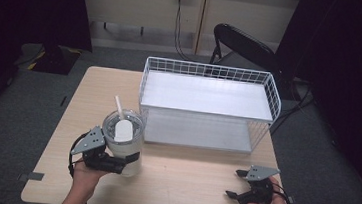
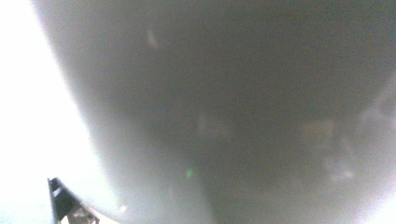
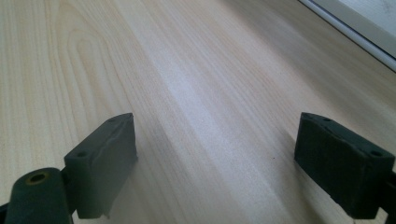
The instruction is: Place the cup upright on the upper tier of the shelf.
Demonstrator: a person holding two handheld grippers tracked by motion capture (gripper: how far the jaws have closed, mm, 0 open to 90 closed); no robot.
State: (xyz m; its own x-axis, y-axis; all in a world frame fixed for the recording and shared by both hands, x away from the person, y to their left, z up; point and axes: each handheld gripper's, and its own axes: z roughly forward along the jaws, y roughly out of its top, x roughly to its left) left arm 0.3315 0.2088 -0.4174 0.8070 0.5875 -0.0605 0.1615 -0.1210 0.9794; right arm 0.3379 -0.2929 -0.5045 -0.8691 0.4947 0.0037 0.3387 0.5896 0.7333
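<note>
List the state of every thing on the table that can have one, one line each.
Cup: upright on the table, lid on, straw sticking up, gripped at its side.
Left gripper: shut on the cup.
Right gripper: open, holding nothing, low over the table.
Rack: upright at the far side, both shelves bare.
Chair: behind the table, unoccupied.

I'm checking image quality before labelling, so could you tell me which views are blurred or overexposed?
Left gripper view: the cup is so close it is a grey blur, with blown-out white at the left edge. Right gripper view: table grain is sharp, the near pads slightly soft. High view: evenly lit on the table, dark at both sides.
</note>
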